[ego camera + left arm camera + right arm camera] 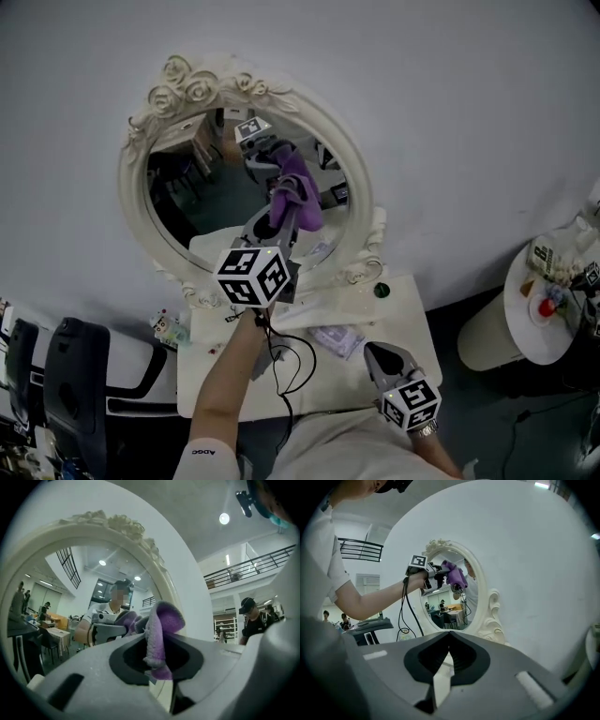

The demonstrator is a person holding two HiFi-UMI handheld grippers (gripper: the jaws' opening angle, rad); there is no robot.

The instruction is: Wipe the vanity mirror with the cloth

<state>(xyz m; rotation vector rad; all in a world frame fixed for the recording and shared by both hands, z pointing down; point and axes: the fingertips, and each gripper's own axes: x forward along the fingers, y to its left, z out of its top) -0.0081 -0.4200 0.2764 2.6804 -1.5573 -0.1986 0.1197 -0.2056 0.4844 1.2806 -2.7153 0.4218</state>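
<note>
The oval vanity mirror (pixel 202 202) in a white frame carved with roses (pixel 202 84) stands on the vanity table against the wall. My left gripper (pixel 284 223) is shut on a purple cloth (pixel 300 197) and holds it against the right part of the glass. In the left gripper view the cloth (pixel 161 630) sticks up from between the jaws, close to the mirror frame (pixel 117 524). My right gripper (pixel 374 348) hangs low over the table's right front, shut and holding nothing. The right gripper view shows the mirror (pixel 447 613), the cloth (pixel 454 576) and the left gripper (pixel 440 576) ahead.
The white vanity table (pixel 408 323) carries a small green object (pixel 382 290), a pale packet (pixel 337 339), a black cable (pixel 292 361) and small bottles (pixel 165 326). A round white side table (pixel 520 323) with small items stands at the right. A black chair (pixel 66 375) is at the left.
</note>
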